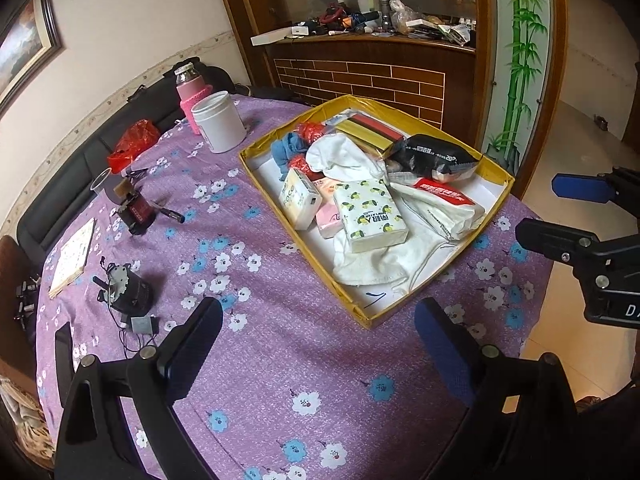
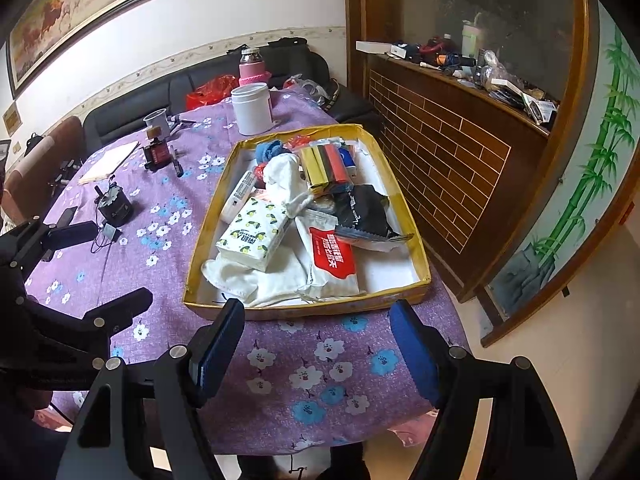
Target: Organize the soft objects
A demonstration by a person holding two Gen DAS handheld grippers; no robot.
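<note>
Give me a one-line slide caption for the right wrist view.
Open right gripper hovers before a yellow-rimmed tray piled with tissue packs, a white cloth and snack bags on a floral purple tablecloth.

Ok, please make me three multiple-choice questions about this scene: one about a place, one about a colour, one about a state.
1. Where does the lemon-print tissue pack lie?
A. inside the yellow box
B. beside the white jar
C. on the sofa

2. What colour is the sleeve on the glass bottle?
A. green
B. pink
C. black

3. How is the right gripper?
A. shut on a cloth
B. shut on a pen
C. open, holding nothing

Answers:
1 A, it rests on white cloth within the yellow box.
2 B, the sleeve is pink.
3 C, its fingers stand apart over the tablecloth.
</note>
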